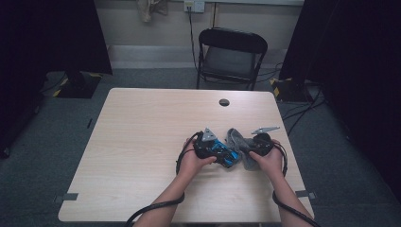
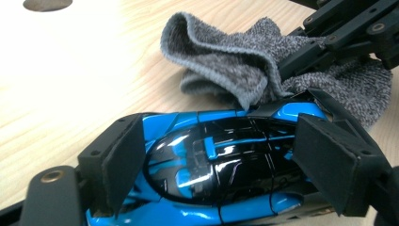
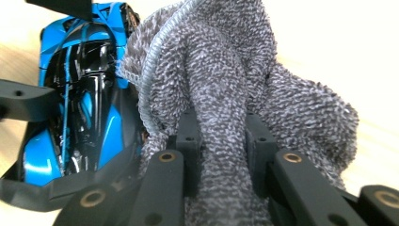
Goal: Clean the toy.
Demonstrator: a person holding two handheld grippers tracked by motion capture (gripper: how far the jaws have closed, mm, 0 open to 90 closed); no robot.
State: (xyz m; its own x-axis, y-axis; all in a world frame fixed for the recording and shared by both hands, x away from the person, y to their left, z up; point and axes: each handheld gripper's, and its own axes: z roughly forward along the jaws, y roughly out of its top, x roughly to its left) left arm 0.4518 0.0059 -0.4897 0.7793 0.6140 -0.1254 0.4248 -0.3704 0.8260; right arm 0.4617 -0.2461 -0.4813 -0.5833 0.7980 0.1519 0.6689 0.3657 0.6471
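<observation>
You see a glossy blue-and-black toy racing car [image 2: 221,165] low in the left gripper view; a bunched grey terry cloth [image 2: 244,66] touches it, upper right.

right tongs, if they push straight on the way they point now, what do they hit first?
Likely the blue toy car. The right tongs, shut on the grey cloth, point towards it, with the cloth bunched against its side. Depth is unclear; cloth leads.
</observation>
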